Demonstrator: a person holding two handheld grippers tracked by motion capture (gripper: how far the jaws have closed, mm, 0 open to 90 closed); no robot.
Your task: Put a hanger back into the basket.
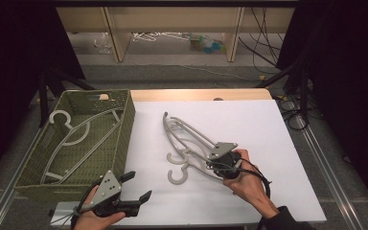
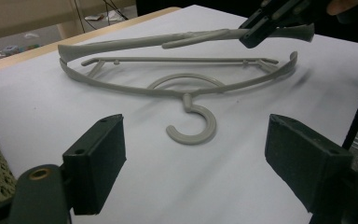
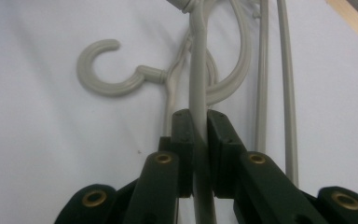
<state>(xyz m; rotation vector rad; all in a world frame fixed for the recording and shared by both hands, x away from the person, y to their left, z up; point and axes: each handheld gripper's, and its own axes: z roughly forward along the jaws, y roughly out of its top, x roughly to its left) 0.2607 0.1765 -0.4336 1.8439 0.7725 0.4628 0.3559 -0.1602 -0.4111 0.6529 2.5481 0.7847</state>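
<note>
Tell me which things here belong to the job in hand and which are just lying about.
In the job:
- right gripper, shut on the lifted grey hanger
- second grey hanger, flat on the white sheet
- green woven basket with hangers in it
- left gripper, open

Lying about:
- cables on the floor
- clutter under the shelf

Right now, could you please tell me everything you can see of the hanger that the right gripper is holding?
The held hanger is pale grey and looks like smooth moulded plastic, with a curved hook and thin arms. The right gripper is shut on one arm, black pads pressing it from both sides. In the left gripper view the gripped end hangs raised above the white table sheet, over a second hanger that lies flat. Whether its far end rests on the sheet I cannot tell.
</note>
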